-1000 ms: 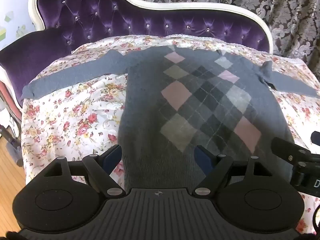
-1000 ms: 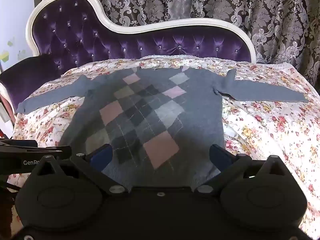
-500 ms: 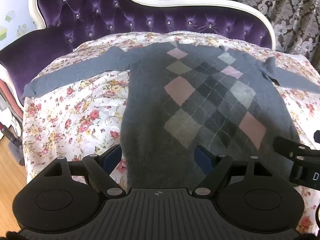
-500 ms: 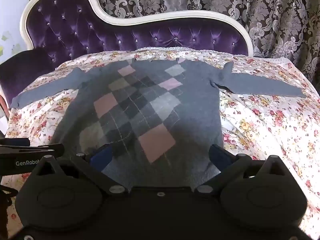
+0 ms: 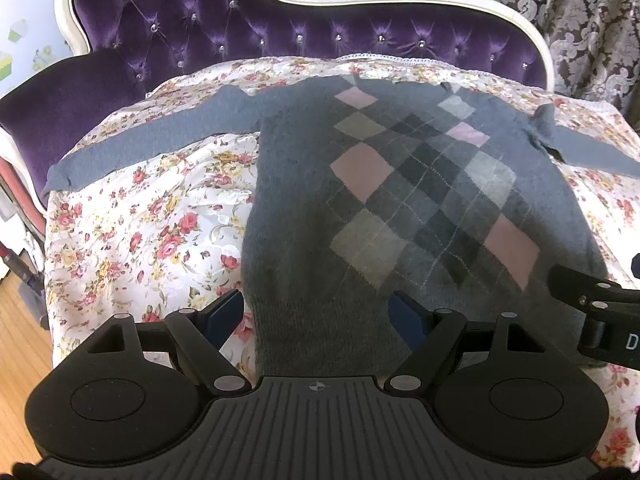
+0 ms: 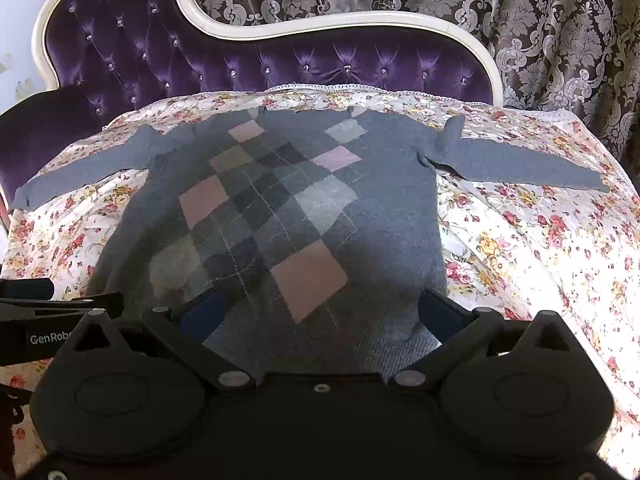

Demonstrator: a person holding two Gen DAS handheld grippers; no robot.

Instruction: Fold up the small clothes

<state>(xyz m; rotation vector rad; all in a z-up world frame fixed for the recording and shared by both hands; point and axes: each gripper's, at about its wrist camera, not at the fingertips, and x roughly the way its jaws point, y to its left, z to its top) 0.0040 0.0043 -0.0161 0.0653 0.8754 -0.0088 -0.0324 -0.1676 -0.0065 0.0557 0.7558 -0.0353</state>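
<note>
Pre-fold step, by the look of it: argyle sweater [image 5: 400, 184] spread flat, face up, across floral sheet [image 5: 152, 232] on purple sofa [image 5: 240, 28]; hem at front edge, collar twd backrest, sleeves out to both side edges. Left tool [image 5: 318, 314] & right tool [image 6: 324, 314] both apart, hovering over hem, gripping nothing. Next, likely: drop, pinch hem corners or a sleeve, fold inward. No containers visible.

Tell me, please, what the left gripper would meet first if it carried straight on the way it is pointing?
Most likely the grey argyle sweater, near its ribbed hem; the open left gripper points down at it. Depth is unclear.
</note>
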